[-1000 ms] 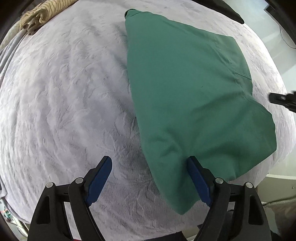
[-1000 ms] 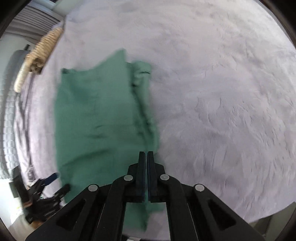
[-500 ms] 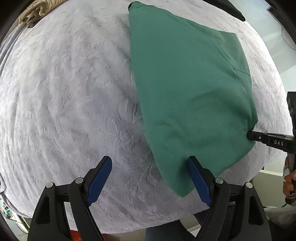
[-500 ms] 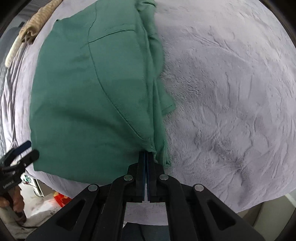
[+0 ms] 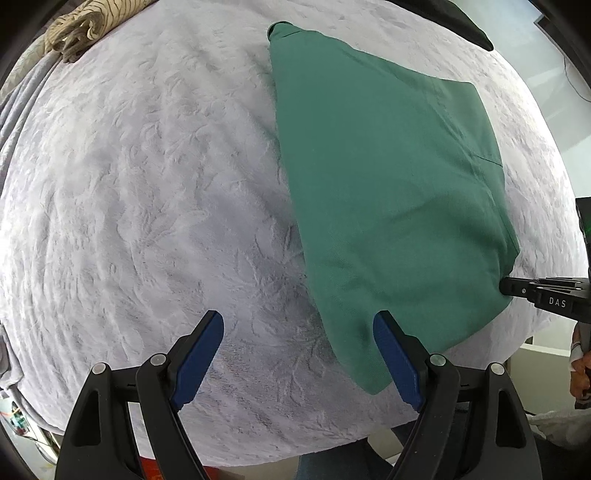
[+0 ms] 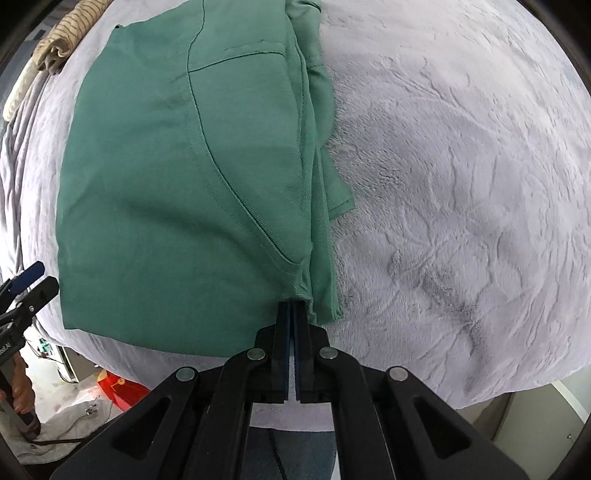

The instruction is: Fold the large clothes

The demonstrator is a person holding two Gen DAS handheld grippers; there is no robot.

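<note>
A large green garment (image 5: 388,192) lies folded on the pale grey bed cover (image 5: 147,184); it also shows in the right wrist view (image 6: 184,177). My left gripper (image 5: 299,354) is open just above the bed, its right finger (image 5: 395,354) over the garment's near corner. My right gripper (image 6: 293,310) is shut on the garment's near right corner, with the fabric bunched at the tips. The right gripper also shows at the garment's edge in the left wrist view (image 5: 506,286). The left gripper shows at the left in the right wrist view (image 6: 29,284).
A striped beige cloth (image 5: 85,29) is bunched at the bed's far left edge, also in the right wrist view (image 6: 62,40). A dark object (image 5: 461,22) lies at the far right. The bed's near edge drops to a floor with a red item (image 6: 122,391).
The right gripper has drawn the garment's corner toward the bed's near edge and now holds still. The left gripper stays open and has barely moved.
</note>
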